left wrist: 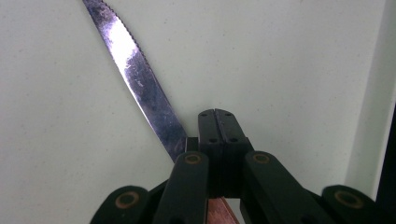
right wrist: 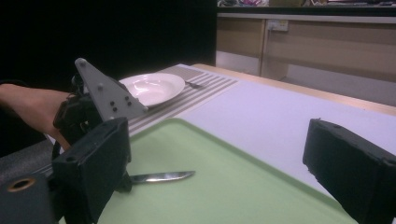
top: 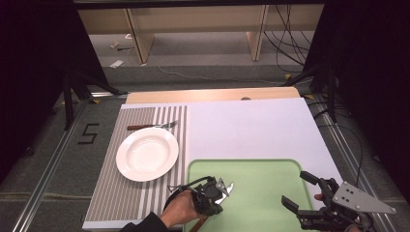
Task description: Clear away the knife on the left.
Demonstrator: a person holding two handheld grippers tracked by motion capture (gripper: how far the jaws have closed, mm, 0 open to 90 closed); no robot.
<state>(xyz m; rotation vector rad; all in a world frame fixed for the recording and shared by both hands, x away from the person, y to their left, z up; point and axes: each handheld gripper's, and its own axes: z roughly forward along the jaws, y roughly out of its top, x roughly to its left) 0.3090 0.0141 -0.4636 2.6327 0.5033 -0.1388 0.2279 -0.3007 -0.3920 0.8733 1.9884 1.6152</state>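
My left gripper pinches the knife at its handle, blade over the tray. It's stiff, light and slippery, so I'd grip the handle. Right gripper jaws stand spread, empty.

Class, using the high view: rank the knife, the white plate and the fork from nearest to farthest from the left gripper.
1. Knife: clamped in the left gripper, over the green tray.
2. White plate: up and left, on the striped mat.
3. Fork: beyond the plate, at the mat's far end.
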